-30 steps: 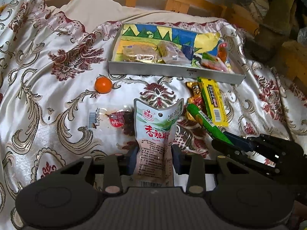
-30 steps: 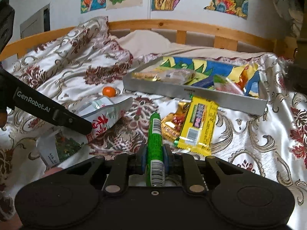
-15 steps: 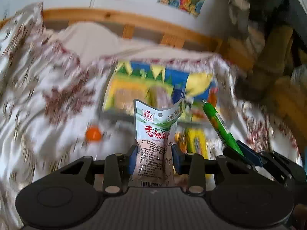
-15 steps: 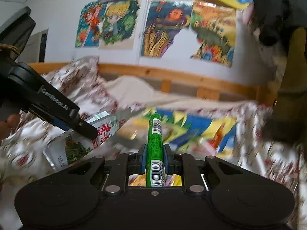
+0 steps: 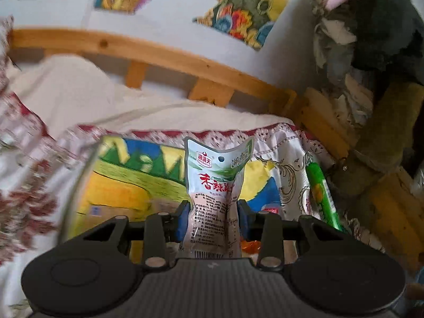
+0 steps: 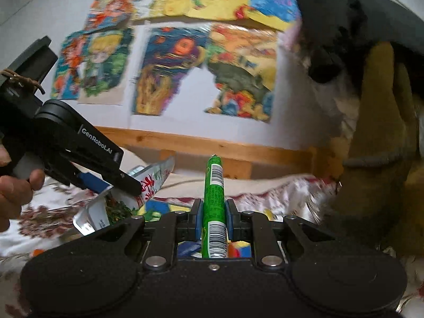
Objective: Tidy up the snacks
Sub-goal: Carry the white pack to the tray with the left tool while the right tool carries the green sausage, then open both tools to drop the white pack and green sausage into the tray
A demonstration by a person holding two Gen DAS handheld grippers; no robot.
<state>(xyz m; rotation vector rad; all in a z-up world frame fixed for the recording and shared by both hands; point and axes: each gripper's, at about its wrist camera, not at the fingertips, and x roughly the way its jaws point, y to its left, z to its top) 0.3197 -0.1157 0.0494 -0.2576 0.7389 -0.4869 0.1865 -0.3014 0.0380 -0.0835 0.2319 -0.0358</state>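
The left gripper (image 5: 214, 218) clenches a pouch (image 5: 216, 198) low on its soft, crinkly body above the tray (image 5: 79, 185), while the right gripper (image 6: 213, 221) pinches a light, stiff green stick (image 6: 214, 206) mid-length, likely slippery.

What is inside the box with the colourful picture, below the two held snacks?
Inside the box only its painted bottom, a red wrapper and an orange one show. The white pouch and the left claw cover the rest.
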